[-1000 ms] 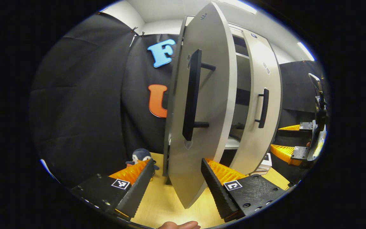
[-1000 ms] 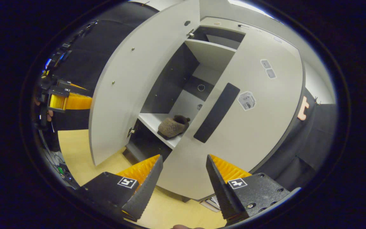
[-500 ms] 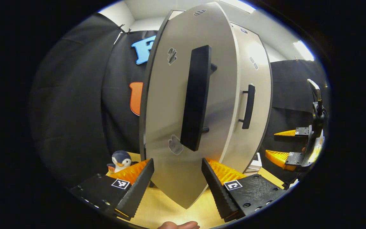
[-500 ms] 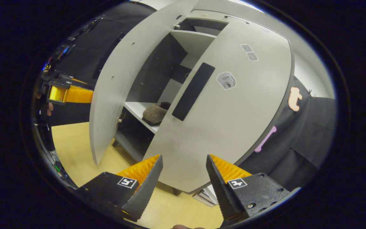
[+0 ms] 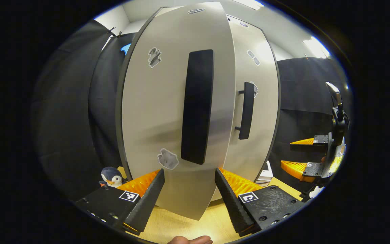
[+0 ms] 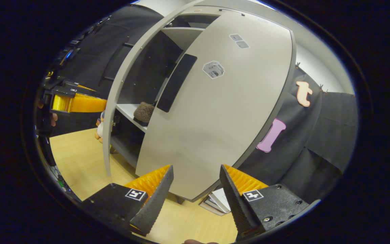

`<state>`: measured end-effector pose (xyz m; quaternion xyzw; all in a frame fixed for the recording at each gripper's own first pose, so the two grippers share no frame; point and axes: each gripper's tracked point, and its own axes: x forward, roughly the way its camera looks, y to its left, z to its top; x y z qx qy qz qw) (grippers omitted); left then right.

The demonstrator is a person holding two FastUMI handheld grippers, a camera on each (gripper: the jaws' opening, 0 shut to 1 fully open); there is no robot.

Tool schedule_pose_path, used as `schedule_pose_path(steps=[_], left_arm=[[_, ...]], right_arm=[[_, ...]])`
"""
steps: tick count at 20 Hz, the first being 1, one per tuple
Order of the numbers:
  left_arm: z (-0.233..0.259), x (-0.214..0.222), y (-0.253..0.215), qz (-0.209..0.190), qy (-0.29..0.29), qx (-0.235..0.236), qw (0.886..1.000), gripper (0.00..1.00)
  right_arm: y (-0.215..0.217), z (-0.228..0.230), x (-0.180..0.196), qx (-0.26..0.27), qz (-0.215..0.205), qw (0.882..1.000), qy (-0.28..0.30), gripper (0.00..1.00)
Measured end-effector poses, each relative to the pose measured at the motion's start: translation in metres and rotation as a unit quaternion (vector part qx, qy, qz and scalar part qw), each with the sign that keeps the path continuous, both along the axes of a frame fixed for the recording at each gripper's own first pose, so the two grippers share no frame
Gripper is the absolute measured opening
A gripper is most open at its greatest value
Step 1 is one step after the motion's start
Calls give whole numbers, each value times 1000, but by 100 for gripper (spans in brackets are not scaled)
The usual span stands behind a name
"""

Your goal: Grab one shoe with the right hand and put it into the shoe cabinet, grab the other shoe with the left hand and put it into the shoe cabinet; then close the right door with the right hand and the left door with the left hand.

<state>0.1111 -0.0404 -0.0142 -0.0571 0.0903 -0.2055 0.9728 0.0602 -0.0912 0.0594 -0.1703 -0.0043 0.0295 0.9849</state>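
Black cloth hangs behind a pale grey shoe cabinet (image 5: 168,112) that stands on a light wooden floor (image 6: 76,149). Seen from the left gripper view, the left door (image 5: 161,118) faces the camera almost flat, its long black handle (image 5: 197,106) straight ahead above the gap between the fingers. The left gripper (image 5: 189,196) has its jaws spread wide and empty; the door's lower edge drops between the two fingers, though whether either one touches the panel is hard to judge at this angle. Beside it the right door (image 5: 259,112) looks shut or very nearly so, with its own black handle (image 5: 246,110). A small penguin toy (image 5: 111,176) sits on the floor at the cabinet's left foot. Far to the right the other gripper floats in the air, well apart from the cabinet.

From the right gripper view, the right gripper (image 6: 195,200) is also parted and holds nothing, low in front of the right door's bottom edge. Past that door's handle edge the cabinet interior shows, and a brown fuzzy shoe (image 6: 144,112) lies on a white shelf (image 6: 127,113) inside. Some flat books (image 6: 217,203) lie on the floor beneath the cabinet's corner.
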Motion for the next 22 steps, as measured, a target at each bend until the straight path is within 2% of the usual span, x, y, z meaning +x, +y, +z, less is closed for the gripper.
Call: schedule_pose_path(steps=[5, 12, 18, 22], left_arm=[[-2, 11, -6, 1, 10, -2, 1000, 92], [-13, 29, -19, 5, 36, -10, 999, 92], [-13, 30, -17, 14, 42, -26, 999, 92], [-13, 16, -7, 34, 43, -21, 998, 92]], right_arm=[[-7, -1, -1, 26, -1, 1000, 1, 89], [-3, -12, -14, 28, 6, 1000, 11, 89], [6, -16, -21, 26, 14, 999, 17, 90], [17, -15, -25, 41, 21, 999, 17, 90]])
